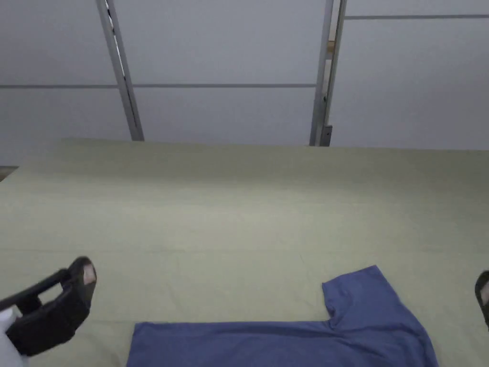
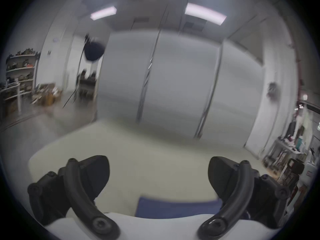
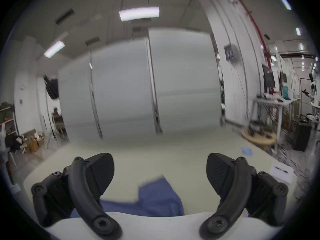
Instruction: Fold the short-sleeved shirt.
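The blue short-sleeved shirt (image 1: pixel 286 337) lies flat on the pale green table (image 1: pixel 239 215), between the two tongs and touching neither. The left tongs (image 2: pixel 158 176) hang above the table with jaws spread wide — nothing gripped. The right tongs (image 3: pixel 160 174) — likewise agape — hover just beside the sleeve (image 3: pixel 155 191).

place: lab or workshop hall | white partition panels (image 3: pixel 183 81) standing behind a pale green table (image 1: pixel 239 210) | cluttered shelves (image 2: pixel 19 74) lining one side | ceiling strip lights (image 3: pixel 138 13) glowing | equipment benches (image 3: pixel 273 103) sitting opposite
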